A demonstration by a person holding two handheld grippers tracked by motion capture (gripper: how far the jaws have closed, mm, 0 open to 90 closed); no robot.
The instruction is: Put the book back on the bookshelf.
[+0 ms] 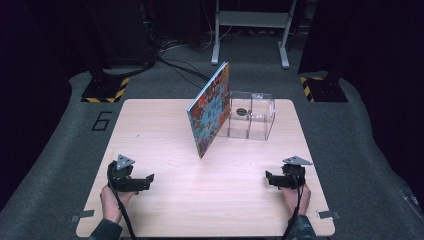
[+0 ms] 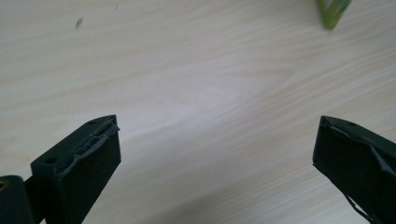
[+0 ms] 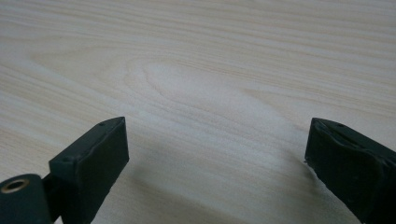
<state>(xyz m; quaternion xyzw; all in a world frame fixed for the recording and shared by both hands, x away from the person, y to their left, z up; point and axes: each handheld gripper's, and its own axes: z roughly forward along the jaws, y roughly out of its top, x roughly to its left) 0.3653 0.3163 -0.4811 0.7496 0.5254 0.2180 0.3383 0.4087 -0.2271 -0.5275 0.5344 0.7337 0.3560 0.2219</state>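
Observation:
A colourful picture book (image 1: 210, 110) stands tilted on its lower edge at the middle of the wooden table (image 1: 165, 210), leaning against a clear plastic box (image 1: 252, 116) to its right. My left gripper (image 1: 148, 180) rests low at the front left, jaws wide open and empty (image 2: 218, 126). A green corner of the book (image 2: 332, 11) shows at the top of the left gripper view. My right gripper (image 1: 268, 178) sits at the front right, also open over bare wood (image 3: 217, 123). Both are well short of the book.
A small dark round thing (image 1: 241, 111) lies inside the clear box. On the floor beyond the table stand two black bases with yellow-black stripes (image 1: 105, 90) (image 1: 322, 89), a grey metal frame (image 1: 252, 25) and cables.

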